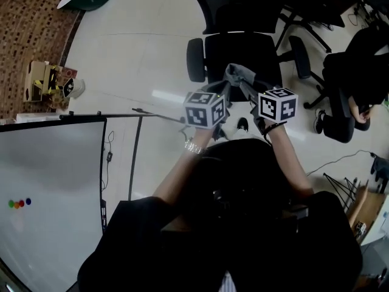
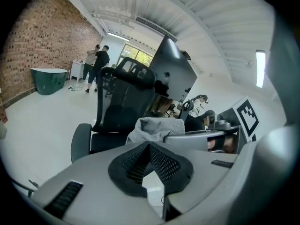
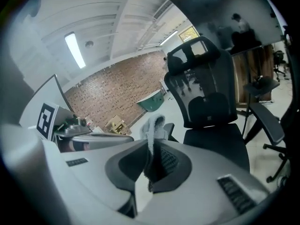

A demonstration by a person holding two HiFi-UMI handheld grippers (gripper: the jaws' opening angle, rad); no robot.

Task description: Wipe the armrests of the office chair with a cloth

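My right gripper (image 3: 151,163) is squeezed tight on the gray cloth (image 3: 153,126). My left gripper (image 2: 149,148) is pinched closed with nothing in it. I hold the cloth up in the air over the office chair (image 1: 243,50). It touches no armrest (image 1: 196,59) yet, so I think all the wiping is left to do.

Grey cloth (image 1: 239,73), all bunched up, pinched in the right gripper (image 3: 151,159) over the front of the black office chair (image 1: 243,44) seat, between its padded armrests (image 1: 195,59).
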